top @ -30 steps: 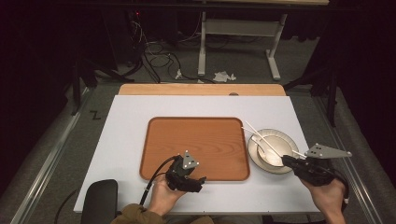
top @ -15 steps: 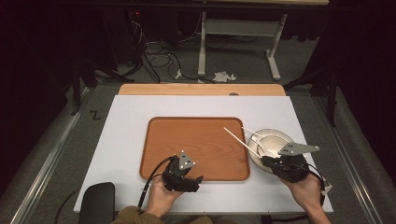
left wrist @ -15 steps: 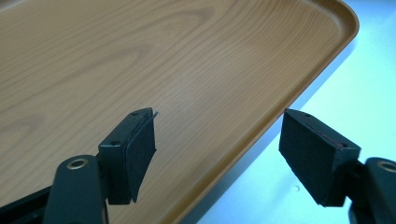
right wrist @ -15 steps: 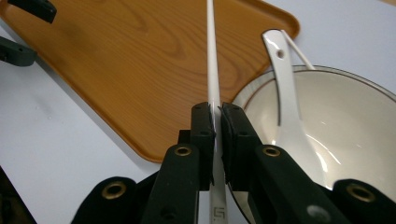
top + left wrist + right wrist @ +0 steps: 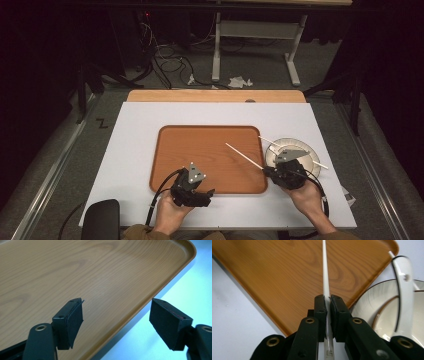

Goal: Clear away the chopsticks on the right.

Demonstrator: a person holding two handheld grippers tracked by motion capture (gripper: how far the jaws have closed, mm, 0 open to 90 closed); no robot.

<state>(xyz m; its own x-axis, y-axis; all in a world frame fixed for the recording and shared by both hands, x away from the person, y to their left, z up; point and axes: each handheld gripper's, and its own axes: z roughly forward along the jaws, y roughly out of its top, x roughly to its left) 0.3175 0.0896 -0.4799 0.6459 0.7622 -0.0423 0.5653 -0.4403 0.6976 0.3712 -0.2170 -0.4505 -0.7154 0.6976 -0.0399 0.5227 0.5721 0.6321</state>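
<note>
I note a white tabletop (image 5: 135, 150). A wooden board (image 5: 215, 95) lies along its far edge. A black pad (image 5: 101, 220) sits at the near left corner, partly overhanging. A white scrap (image 5: 348, 196) lies at the right edge, near the front. On the floor beyond the far edge I see cables (image 5: 165, 60), crumpled paper (image 5: 239, 81) and a grey desk frame (image 5: 255, 30). A Z mark (image 5: 102, 123) lies on the floor left of the tabletop.

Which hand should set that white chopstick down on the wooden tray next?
Right: the right gripper is shut on the chopstick, whose tip reaches over the tray. The left gripper hangs open, holding nothing.
</note>
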